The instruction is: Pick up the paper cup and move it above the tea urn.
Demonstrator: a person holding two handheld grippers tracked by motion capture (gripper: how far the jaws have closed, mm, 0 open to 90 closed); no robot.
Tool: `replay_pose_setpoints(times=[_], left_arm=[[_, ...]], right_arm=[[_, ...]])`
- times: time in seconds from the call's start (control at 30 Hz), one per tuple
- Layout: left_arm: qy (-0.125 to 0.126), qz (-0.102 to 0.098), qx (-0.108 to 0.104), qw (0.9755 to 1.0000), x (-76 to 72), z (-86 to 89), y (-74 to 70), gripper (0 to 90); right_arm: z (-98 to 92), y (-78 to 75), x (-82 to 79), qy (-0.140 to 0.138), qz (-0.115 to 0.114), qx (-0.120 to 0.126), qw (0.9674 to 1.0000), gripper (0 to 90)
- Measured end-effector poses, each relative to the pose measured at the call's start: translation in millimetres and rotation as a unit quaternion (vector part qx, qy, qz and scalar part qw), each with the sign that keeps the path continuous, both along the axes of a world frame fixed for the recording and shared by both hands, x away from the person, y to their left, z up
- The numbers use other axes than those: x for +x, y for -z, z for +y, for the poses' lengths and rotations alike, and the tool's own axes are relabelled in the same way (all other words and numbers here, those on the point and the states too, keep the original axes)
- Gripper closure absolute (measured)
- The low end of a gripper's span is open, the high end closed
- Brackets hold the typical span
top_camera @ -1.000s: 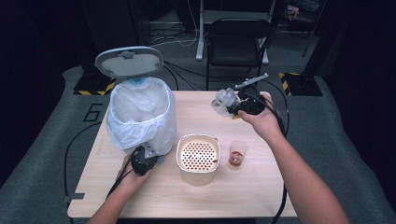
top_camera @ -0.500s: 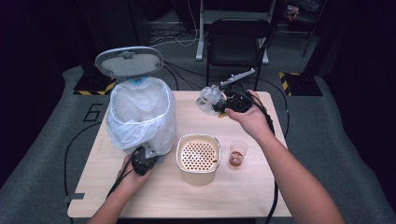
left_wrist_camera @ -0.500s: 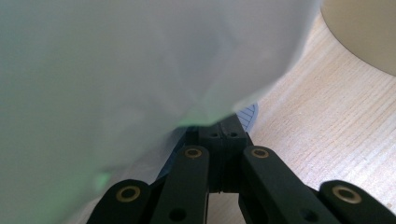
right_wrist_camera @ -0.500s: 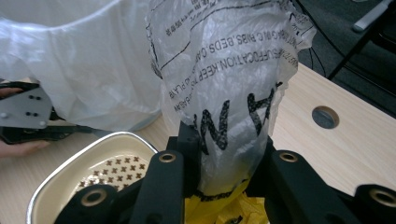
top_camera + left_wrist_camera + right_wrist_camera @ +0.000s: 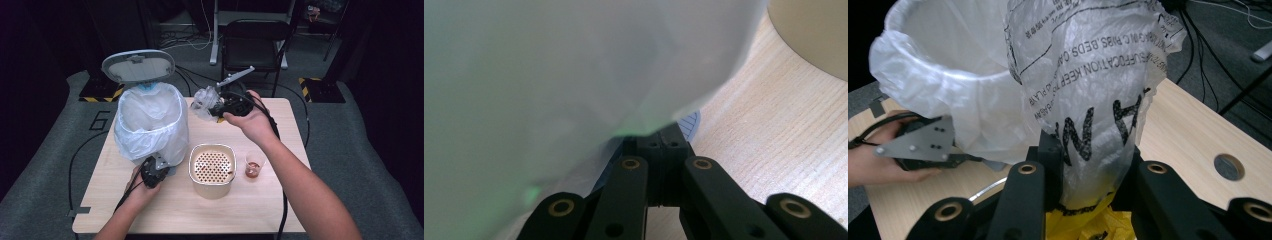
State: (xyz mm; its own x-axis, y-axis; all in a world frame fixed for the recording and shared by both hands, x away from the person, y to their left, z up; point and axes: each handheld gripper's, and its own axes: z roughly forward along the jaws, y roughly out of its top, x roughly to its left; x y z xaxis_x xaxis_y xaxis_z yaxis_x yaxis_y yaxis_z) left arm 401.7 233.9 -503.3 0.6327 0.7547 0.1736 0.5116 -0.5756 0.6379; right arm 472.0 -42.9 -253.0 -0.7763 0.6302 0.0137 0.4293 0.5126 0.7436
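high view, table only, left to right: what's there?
Lined bin → left gripper at its base → perforated beige container → small cup. The right gripper, farther back, holds a crumpled plastic bag above the table.

A bin (image 5: 150, 125) lined with a bag is set on the table (image 5: 280, 210), at about 10 o'clock from the table's middle. Its lid (image 5: 138, 65) is held up behind it, at 12 o'clock. The left gripper (image 5: 162, 164) is placed at the bin's foot, at 6 o'clock from the bin. A holed pot (image 5: 212, 170) is set just beside that gripper, at 3 o'clock. A small cup (image 5: 254, 165) is placed at 3 o'clock from the pot. A plastic bag (image 5: 202, 102) is held in the right gripper (image 5: 212, 106), above the table, at 3 o'clock from the bin's rim.
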Motion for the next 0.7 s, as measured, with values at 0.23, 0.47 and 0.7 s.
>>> replay_pose_setpoints(times=[0.23,0.47,0.7], left_arm=[[0.002,0.002,0.009,1.0,-0.1,0.0,-1.5,90.0],[0.003,0.0,0.005,1.0,0.0,0.1,-0.7,90.0],[0.002,0.002,0.006,1.0,0.0,-0.1,-1.1,90.0]], right_arm=[[27.9,-9.4,-0.3,-0.021,-0.008,0.007,0.9997,74.1],[57.3,-19.1,1.0,-0.04,-0.012,0.008,0.9991,74.0],[84.7,-23.0,4.5,-0.058,-0.017,0.012,0.9981,74.0]])
